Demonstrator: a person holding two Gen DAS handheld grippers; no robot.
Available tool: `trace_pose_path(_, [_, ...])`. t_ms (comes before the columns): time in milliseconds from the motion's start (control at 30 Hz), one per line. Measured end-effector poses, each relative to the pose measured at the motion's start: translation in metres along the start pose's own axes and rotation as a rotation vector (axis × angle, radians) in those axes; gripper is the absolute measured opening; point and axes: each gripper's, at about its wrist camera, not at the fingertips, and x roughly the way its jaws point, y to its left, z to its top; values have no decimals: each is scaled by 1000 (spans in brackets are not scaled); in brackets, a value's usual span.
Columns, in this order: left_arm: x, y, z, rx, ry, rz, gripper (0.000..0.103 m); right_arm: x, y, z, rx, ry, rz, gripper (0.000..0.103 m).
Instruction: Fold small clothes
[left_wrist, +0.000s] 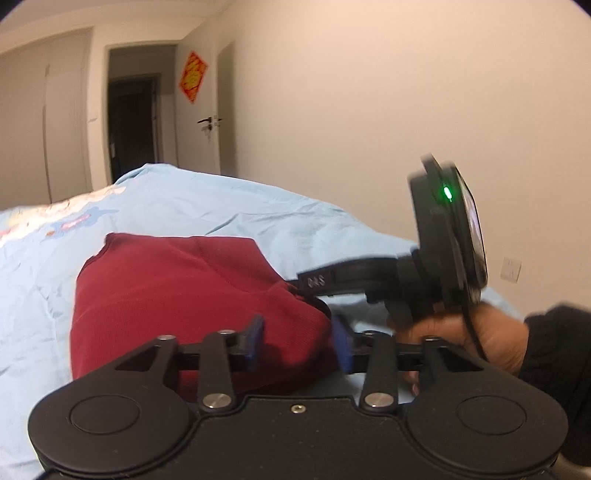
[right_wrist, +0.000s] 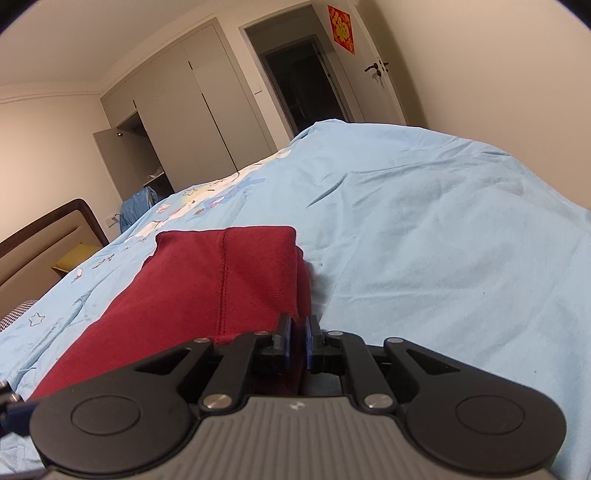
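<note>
A dark red garment (left_wrist: 177, 295), folded into a thick block, lies on the light blue bedspread (left_wrist: 258, 214). My left gripper (left_wrist: 298, 343) is open, its blue pads standing on either side of the garment's near right corner. The right gripper's body (left_wrist: 443, 236), held by a hand (left_wrist: 480, 343) in a dark sleeve, reaches in from the right to the garment's right edge. In the right wrist view, my right gripper (right_wrist: 298, 345) is shut on the near right edge of the red garment (right_wrist: 207, 280), with cloth pinched between the blue pads.
The bedspread (right_wrist: 424, 240) stretches far beyond the garment, with a cartoon print at its left. A headboard (right_wrist: 48, 232) stands at the left, and a wardrobe (right_wrist: 177, 110) with one open door and a dark doorway (right_wrist: 303, 81) behind. A bare wall runs along the right.
</note>
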Motion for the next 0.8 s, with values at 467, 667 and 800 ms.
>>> trace_pose_path(467, [-17,81,9,-306,1,302,102,-25,-1,9,71,-83,31,86])
trace_pose_path(667, [-14,121,-5,-479,91,391,102,-20,21,9,-6,-68,76,95])
trace_pose_path(800, [-14,132,-15,-533,113,370,102,-9,24,1,-31,-26,8,97])
